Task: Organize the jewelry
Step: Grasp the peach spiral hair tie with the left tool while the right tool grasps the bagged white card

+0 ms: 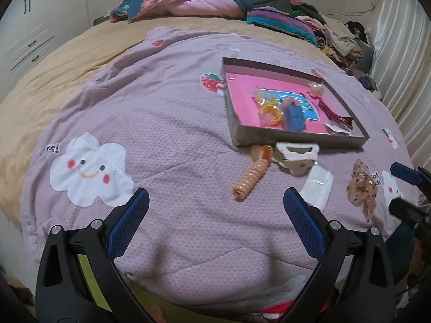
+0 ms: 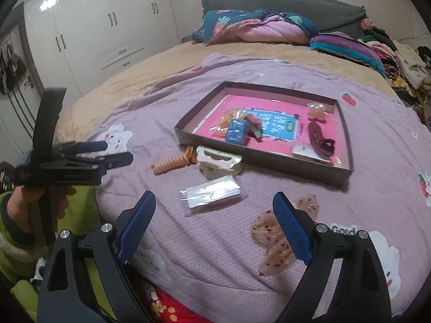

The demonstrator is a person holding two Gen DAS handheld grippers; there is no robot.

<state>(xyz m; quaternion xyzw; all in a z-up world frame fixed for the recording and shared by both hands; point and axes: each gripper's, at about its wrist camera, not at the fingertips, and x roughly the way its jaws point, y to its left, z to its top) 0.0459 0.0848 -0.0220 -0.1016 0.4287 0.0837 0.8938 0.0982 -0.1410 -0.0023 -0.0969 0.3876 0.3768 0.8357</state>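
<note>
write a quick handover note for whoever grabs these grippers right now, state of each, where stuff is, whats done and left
Left gripper: open, empty, above the quilt.
Right gripper: open, empty, near the clear packet.
Box: already holds the blue clip, dark red clip and other small pieces.
Left on the quilt: orange spiral tie, white claw clip, clear packet, sheer pink bow.

A tray [image 2: 347, 145] lies on the bed's quilt [image 2: 167, 99] with small items inside; just before its near wall lie a coil hair tie [image 2: 172, 163] and a claw clip [image 2: 218, 162], touching. Nearer lies a plastic packet [image 2: 210, 195]; to its right, a scrunchie [image 2: 272, 245].
</note>
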